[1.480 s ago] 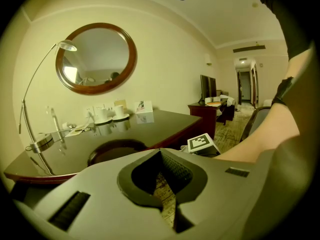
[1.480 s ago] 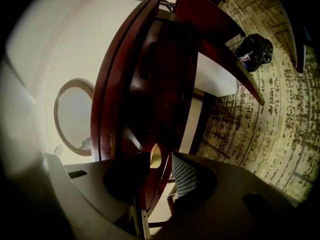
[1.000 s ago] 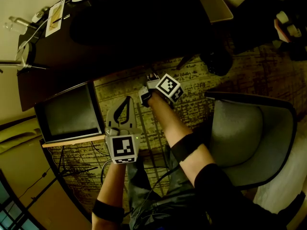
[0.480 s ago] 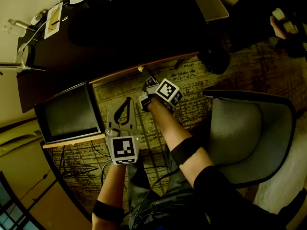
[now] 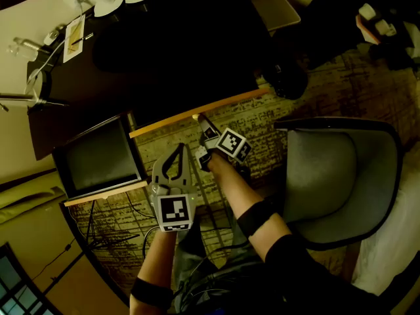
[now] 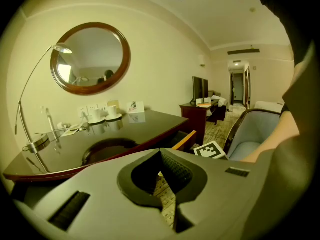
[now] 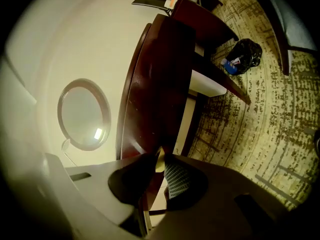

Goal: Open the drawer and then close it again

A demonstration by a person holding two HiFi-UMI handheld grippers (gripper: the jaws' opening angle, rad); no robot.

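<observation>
While the left gripper (image 5: 178, 148) is kept shut, its jaws pressed together on nothing, it is held over the patterned carpet (image 5: 262, 120), short of the dark desk (image 5: 184, 51). Just ahead of it, the drawer (image 5: 167, 123) is seen drawn out from under the desk top, with its pale wooden front edge exposed. To the right of that gripper, the right gripper (image 5: 203, 123) is clamped on the drawer's small brass knob (image 7: 160, 160). The knob is pinched between the two pads, so the jaws are kept slightly apart. A grey armchair (image 5: 328, 176) is placed to the right of the right gripper, beside the forearm. A second ago no pale edge was shown at the desk. Half a second ago a strip of it had appeared, and it is now seen further out. The right gripper has been drawn back toward the person with the knob.
</observation>
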